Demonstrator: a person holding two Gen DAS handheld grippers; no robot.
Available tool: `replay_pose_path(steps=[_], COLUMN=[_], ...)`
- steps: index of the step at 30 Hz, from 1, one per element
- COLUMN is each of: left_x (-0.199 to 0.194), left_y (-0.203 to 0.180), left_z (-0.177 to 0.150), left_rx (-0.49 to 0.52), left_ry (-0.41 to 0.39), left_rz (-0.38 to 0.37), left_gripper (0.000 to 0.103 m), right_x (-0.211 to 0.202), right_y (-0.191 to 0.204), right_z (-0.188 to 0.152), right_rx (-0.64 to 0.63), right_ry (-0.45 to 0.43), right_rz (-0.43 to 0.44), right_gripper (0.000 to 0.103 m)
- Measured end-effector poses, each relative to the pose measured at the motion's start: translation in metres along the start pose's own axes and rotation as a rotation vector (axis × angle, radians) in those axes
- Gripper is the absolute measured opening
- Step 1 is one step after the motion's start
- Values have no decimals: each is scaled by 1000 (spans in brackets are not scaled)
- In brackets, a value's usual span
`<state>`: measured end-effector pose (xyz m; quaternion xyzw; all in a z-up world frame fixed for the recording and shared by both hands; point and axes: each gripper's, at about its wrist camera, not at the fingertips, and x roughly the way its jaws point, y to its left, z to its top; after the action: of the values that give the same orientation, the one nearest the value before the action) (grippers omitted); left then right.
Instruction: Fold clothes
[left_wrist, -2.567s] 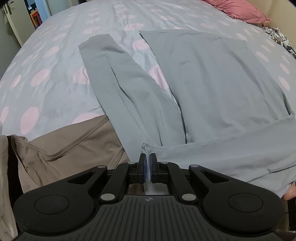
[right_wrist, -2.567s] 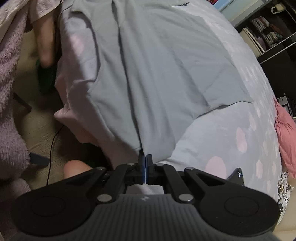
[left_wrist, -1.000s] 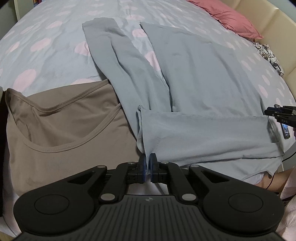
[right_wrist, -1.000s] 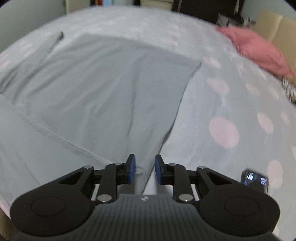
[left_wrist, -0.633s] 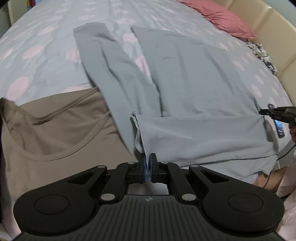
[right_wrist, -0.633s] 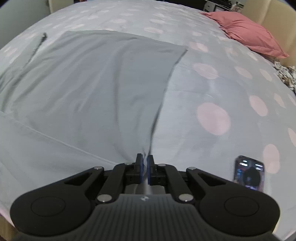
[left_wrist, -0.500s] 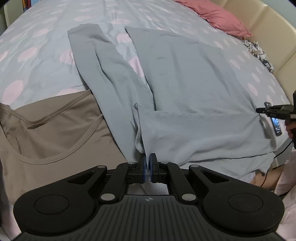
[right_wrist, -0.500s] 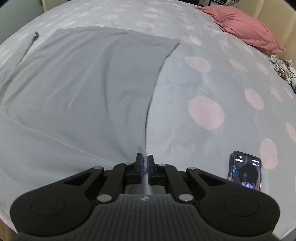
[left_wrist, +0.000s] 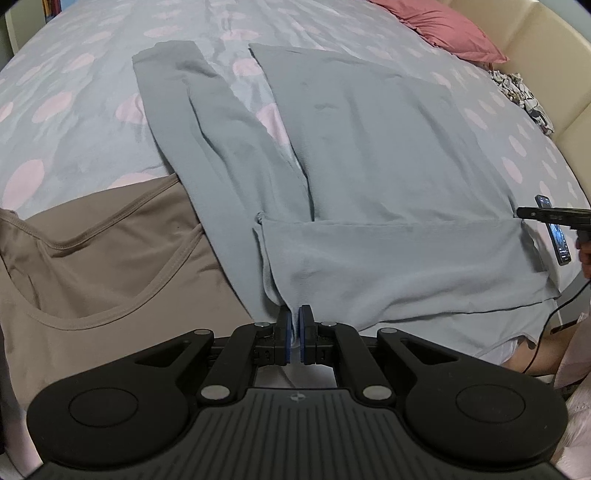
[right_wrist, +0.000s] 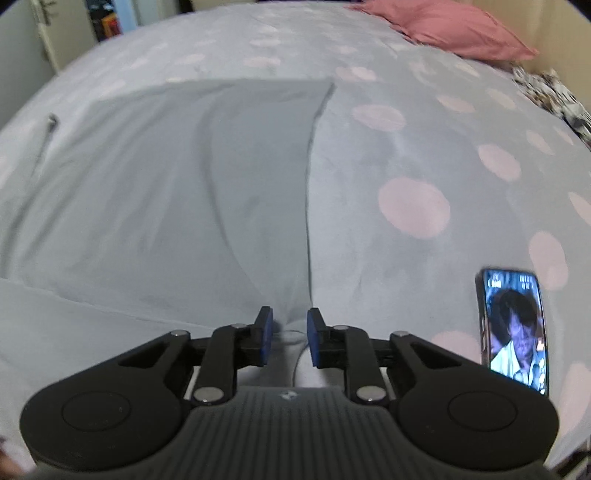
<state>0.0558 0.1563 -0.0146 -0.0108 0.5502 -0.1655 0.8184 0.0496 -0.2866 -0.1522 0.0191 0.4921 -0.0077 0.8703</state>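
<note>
Bed (left_wrist: 92, 55) with pink-dotted grey cover, pink pillow (right_wrist: 454, 27), cream padded headboard (left_wrist: 535, 48), pale door (right_wrist: 48, 33)

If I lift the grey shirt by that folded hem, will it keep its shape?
Probably not. The grey shirt looks thin and limp: it creases and bunches at the left gripper. Its sleeve lies loose, so it would likely dangle. It probably weighs little.
</note>
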Motion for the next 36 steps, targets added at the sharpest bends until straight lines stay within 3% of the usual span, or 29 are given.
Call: replay_pose_path(steps=[2, 6, 7, 11, 14, 17, 23, 26, 30, 36], left_x=[0, 0, 0, -3, -1, 0, 3, 4, 5, -7], left_y=[-2, -3, -4, -5, -5, -4, -4, -3, 2, -5], left_z=[0, 0, 0, 1, 2, 4, 3, 2, 2, 7], left_rx=[5, 5, 5, 5, 6, 4, 6, 8, -13, -10], left_ry=[-2, -1, -4, -11, -7, -5, 3, 9, 17, -29], left_rz=[-2, 6, 7, 6, 4, 13, 21, 27, 44, 32], left_gripper=[2, 2, 2, 2, 2, 2, 2, 2, 2, 2], right_x=[6, 5, 5, 2, 6, 6, -17, -35, -40, -40], right_y=[4, 9, 4, -14, -31, -45, -11, 9, 27, 47], right_z=[-2, -5, -5, 0, 5, 3, -16, -32, -47, -60], right_rx=[-15, -137, -134, -91, -97, -19, -167, -266, -351, -445], right_ry=[12, 23, 22, 11, -6, 6, -68, -94, -89, -77], right_rz=[-13, -56, -58, -68, -183, -117, -47, 30, 66, 89], right_gripper=[25, 13, 7, 4, 0, 0, 5, 5, 31, 31])
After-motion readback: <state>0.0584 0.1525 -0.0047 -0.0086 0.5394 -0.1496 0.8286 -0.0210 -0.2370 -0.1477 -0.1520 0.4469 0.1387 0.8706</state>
